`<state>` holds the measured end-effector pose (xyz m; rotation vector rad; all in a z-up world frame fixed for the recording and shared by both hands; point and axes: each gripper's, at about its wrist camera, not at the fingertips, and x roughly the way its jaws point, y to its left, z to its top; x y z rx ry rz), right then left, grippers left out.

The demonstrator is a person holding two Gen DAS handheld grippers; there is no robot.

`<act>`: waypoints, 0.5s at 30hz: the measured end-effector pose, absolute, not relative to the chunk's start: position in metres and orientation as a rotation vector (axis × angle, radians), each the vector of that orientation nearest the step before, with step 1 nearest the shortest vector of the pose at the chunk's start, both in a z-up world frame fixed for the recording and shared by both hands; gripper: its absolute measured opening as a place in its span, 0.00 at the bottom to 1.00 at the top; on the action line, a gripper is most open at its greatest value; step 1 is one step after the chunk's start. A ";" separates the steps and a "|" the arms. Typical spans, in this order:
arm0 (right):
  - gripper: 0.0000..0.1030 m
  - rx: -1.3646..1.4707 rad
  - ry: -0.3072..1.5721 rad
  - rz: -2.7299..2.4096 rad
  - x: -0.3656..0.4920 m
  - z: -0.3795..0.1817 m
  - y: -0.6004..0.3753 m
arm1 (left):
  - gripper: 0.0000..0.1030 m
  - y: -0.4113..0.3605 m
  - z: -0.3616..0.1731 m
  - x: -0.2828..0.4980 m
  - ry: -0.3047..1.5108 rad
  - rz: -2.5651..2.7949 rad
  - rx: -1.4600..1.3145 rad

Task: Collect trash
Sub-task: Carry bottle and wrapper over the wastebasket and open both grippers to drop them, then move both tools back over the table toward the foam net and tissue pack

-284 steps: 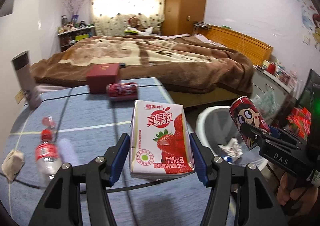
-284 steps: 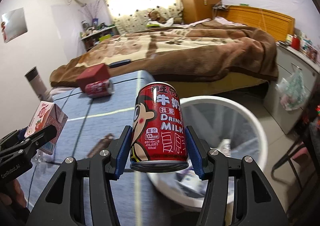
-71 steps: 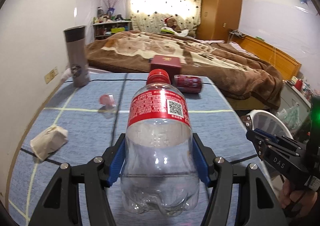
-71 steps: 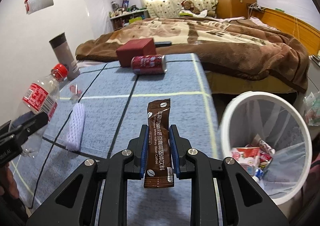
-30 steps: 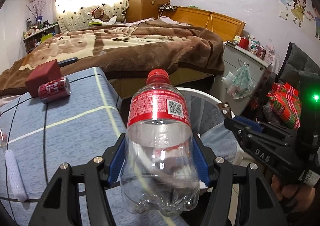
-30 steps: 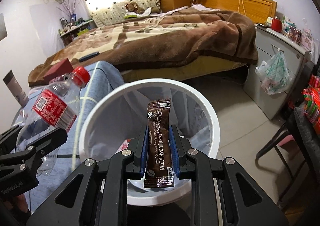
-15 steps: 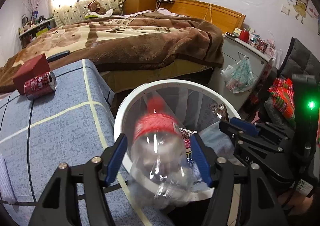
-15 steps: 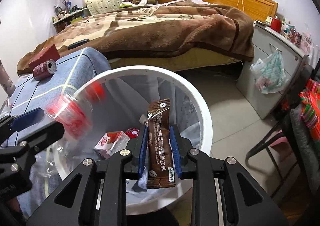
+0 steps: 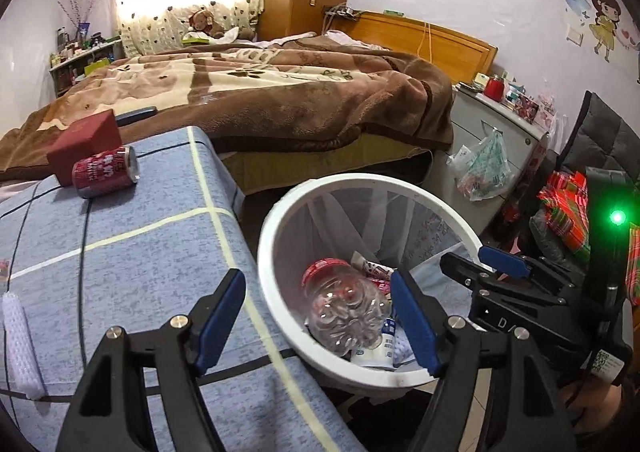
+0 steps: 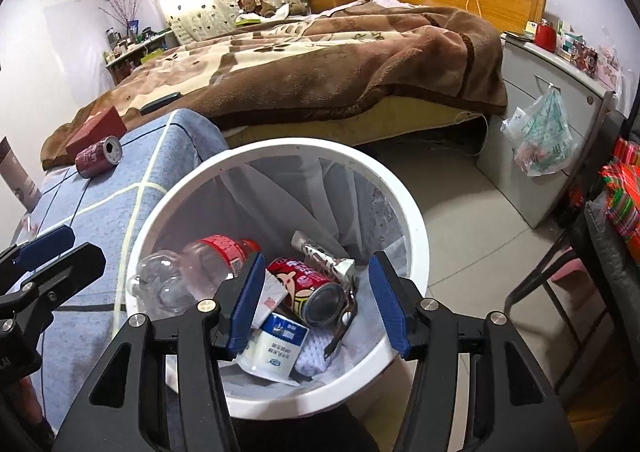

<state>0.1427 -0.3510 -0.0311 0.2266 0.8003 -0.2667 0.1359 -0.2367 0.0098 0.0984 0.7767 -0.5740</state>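
in the left wrist view, the clear plastic bottle (image 9: 345,306) with the red label is lying on its side inside the round white bin (image 9: 280,219), on top of other trash. the bin is sitting just beside the edge of the desk (image 9: 132,264), which is wearing a blue cloth with pale and dark lines. the left gripper (image 9: 320,326) is hanging over the bin's near rim with its jaws wide apart and holding nothing. its blue pads (image 9: 218,316) are looking smooth and flat on black arms. a red can (image 9: 105,171) is lying on its side on the desk, touching a dark red box (image 9: 85,144). a white foam net (image 9: 18,344) is lying near the left edge. the right gripper (image 9: 486,270) is reaching in from the right.

in the right wrist view, the right gripper (image 10: 316,302) is hovering over the bin (image 10: 404,203) with its jaws wide apart and empty. down in the bin the bottle (image 10: 192,272) is resting against the left wall, next to a shiny red milk can (image 10: 310,288), a white and blue carton (image 10: 276,348) and a brown packet (image 10: 344,322). a thin white bag is lining the bin. the left gripper (image 10: 44,252) is showing at the left, over the desk (image 10: 100,203).
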 end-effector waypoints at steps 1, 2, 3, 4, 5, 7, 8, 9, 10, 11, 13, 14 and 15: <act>0.54 0.226 0.795 -0.267 0.142 -0.030 -0.350 | 0.74 -0.233 0.011 0.135 0.775 -0.572 0.095; 0.54 0.226 0.791 -0.267 0.142 -0.029 -0.348 | 0.74 -0.230 0.012 0.135 0.772 -0.568 0.090; 0.54 0.226 0.790 -0.265 0.142 -0.028 -0.346 | 0.74 -0.225 0.013 0.135 0.768 -0.559 0.086; 0.54 0.226 0.786 -0.263 0.142 -0.028 -0.344 | 0.74 -0.222 0.014 0.134 0.764 -0.554 0.085; 0.54 0.226 0.782 -0.260 0.142 -0.027 -0.342 | 0.74 -0.218 0.015 0.134 0.762 -0.549 0.086; 0.54 0.220 0.780 -0.249 0.143 -0.025 -0.336 | 0.74 -0.208 0.017 0.134 0.757 -0.535 0.075; 0.54 0.216 0.778 -0.246 0.143 -0.024 -0.333 | 0.74 -0.203 0.018 0.134 0.755 -0.531 0.070; 0.54 0.210 0.776 -0.241 0.143 -0.023 -0.330 | 0.74 -0.197 0.019 0.134 0.752 -0.521 0.063; 0.54 0.206 0.774 -0.239 0.143 -0.023 -0.327 | 0.74 -0.192 0.019 0.133 0.748 -0.513 0.061; 0.54 0.203 0.772 -0.235 0.143 -0.022 -0.324 | 0.74 -0.188 0.020 0.132 0.743 -0.506 0.061; 0.54 0.200 0.768 -0.223 0.144 -0.021 -0.317 | 0.74 -0.177 0.021 0.131 0.738 -0.488 0.052; 0.54 0.199 0.767 -0.218 0.144 -0.020 -0.315 | 0.74 -0.171 0.022 0.131 0.737 -0.483 0.046; 0.54 0.197 0.763 -0.212 0.145 -0.019 -0.311 | 0.74 -0.166 0.021 0.130 0.735 -0.476 0.043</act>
